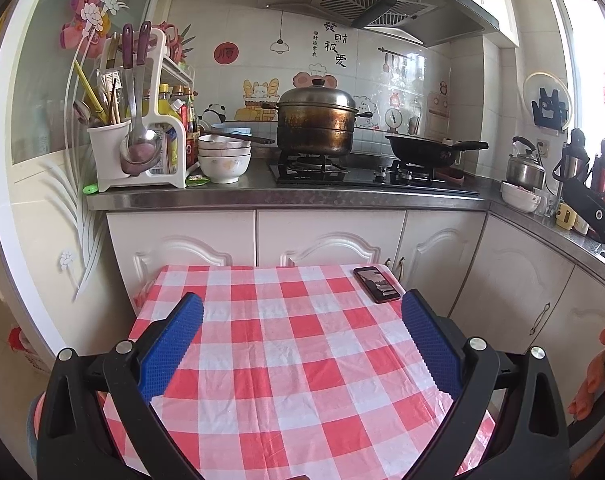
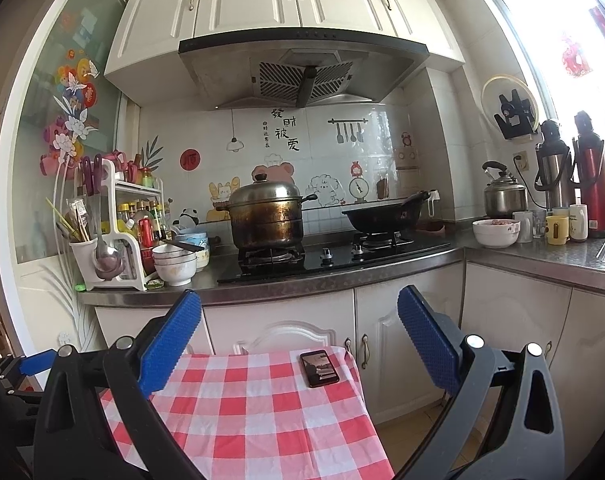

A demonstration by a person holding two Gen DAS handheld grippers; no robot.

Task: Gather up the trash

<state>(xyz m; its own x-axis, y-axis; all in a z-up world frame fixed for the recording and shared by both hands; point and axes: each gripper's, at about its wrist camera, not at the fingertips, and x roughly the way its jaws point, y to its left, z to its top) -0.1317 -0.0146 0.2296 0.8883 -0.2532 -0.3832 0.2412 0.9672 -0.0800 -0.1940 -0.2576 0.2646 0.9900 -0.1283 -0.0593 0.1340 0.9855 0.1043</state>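
Observation:
My left gripper [image 1: 302,304] is open and empty, held over a small table with a red and white checked cloth [image 1: 286,360]. My right gripper [image 2: 298,300] is open and empty, raised above the same table [image 2: 254,408] and facing the kitchen counter. A small green wrapper [image 1: 196,180] lies on the steel counter beside the stacked bowls; it also shows in the right wrist view [image 2: 155,285]. No trash shows on the cloth. Part of the right gripper [image 1: 594,212] shows at the right edge of the left wrist view.
A dark phone [image 1: 376,284] lies at the cloth's far right corner, also in the right wrist view [image 2: 319,368]. On the counter [image 1: 286,196] stand a utensil rack [image 1: 138,148], stacked bowls [image 1: 224,160], a steamer pot [image 1: 316,120], a wok [image 1: 426,150] and a kettle [image 1: 524,166].

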